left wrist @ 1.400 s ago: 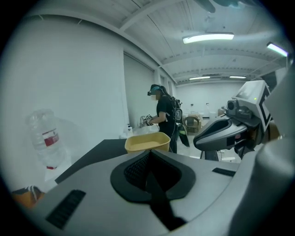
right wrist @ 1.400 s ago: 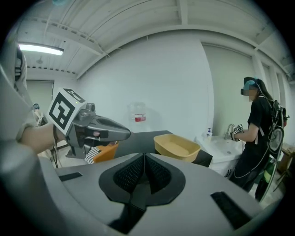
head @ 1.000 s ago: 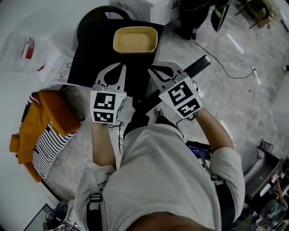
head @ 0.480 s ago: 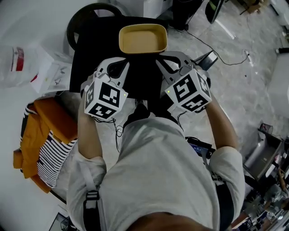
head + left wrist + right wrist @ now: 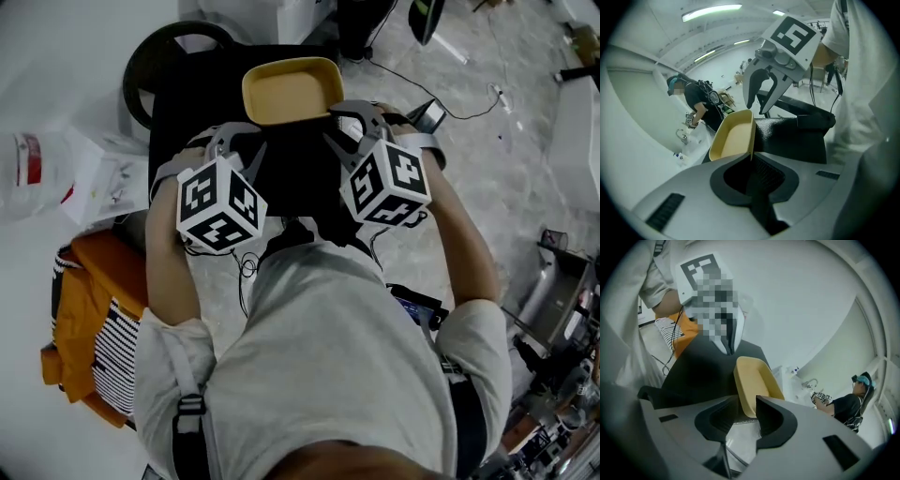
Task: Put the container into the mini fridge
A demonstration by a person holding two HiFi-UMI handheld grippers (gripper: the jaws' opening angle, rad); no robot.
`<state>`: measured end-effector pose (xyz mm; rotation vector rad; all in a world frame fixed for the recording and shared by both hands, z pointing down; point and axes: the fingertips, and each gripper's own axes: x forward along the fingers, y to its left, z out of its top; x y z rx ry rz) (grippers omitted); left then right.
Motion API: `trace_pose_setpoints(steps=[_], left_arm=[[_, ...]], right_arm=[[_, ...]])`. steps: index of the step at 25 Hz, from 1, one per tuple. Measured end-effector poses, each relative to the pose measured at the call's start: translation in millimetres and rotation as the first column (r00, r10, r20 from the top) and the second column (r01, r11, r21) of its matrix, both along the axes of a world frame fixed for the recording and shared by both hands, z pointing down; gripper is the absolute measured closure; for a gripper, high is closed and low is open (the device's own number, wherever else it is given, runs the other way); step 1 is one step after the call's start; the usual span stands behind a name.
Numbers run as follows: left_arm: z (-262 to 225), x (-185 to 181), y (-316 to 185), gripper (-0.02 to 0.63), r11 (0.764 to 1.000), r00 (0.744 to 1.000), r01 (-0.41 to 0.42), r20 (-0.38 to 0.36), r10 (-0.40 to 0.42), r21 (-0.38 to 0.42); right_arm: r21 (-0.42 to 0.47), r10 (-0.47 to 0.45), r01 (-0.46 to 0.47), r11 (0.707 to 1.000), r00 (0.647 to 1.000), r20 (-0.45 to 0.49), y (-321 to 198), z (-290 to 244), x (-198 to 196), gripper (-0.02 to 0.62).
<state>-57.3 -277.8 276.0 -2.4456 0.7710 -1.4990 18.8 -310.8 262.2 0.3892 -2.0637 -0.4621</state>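
Note:
A shallow yellow container (image 5: 286, 89) rests on the flat top of the black mini fridge (image 5: 197, 103). My left gripper (image 5: 251, 141) is at its near left corner. In the left gripper view the jaws are shut (image 5: 751, 158), and the container's rim (image 5: 733, 138) ends right at their tips; I cannot tell if they touch. My right gripper (image 5: 345, 122) is at the near right corner. Its jaws have just been opening and stand apart (image 5: 746, 405), with the container's near end (image 5: 757, 380) between them, not clamped.
Orange and striped clothes (image 5: 84, 309) lie on the floor at the left, below white bags (image 5: 84, 169). A black round frame (image 5: 173, 47) stands behind the fridge. A cable (image 5: 450, 94) runs over the marble floor at the right. Another person (image 5: 696, 101) stands far off.
Both grippers moved forward to the container's near corners and rolled. The right jaws opened around the container's end. The left jaws stay shut.

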Motion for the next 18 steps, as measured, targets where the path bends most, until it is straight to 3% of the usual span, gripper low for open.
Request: trace_pose_setpoints(steps=[5,9,14,18], left_arm=[[-12,-4,-14,0.574,0.995,0.990,-0.071,0.130,0.061,0.074],[-7,-7,-21,0.505,0.985,0.963,-0.156,0.234,0.134,0.076],[0,0,-34,0.506,0.972,0.951,-0.207,0.258,0.172,0.114],[5,-1,-36,0.531,0.971,0.944,-0.220,0.270,0.188,0.091]], right_arm=[[0.016,-0.053,0.054,0.998,0.993,-0.101,-2,7,-8,0.465],[0.024,-0.065,0.069,0.997,0.989,-0.136,-7,9,-18,0.465],[0.009,-0.088,0.090,0.996,0.984,-0.157,-11,16,-23,0.465],[-0.015,-0.101,0.100,0.995,0.977,-0.187,-13,24,-22,0.465]])
